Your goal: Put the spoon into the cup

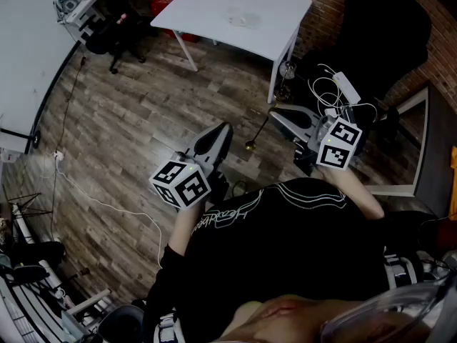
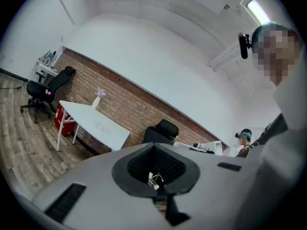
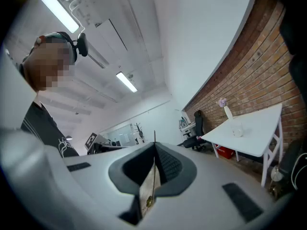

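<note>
The white table (image 1: pixel 235 9) stands on the far side of the wooden floor, with a small clear cup (image 1: pixel 241 21) on its top. That cup (image 3: pixel 236 130) also shows in the right gripper view, next to a white vase with a flower (image 3: pixel 225 110). I cannot make out a spoon in any view. My left gripper (image 1: pixel 223 129) is held close to the person's body, its jaws together and empty. Further right, the right gripper (image 1: pixel 275 114) is also shut and empty. Both are well short of the table.
A black office chair (image 1: pixel 118 31) and a white desk (image 1: pixel 28 48) are at the left. A black chair with white cables (image 1: pixel 335 88) on it stands at the right. A red crate (image 2: pixel 61 116) sits under the table. A white cable (image 1: pixel 107 206) trails across the floor.
</note>
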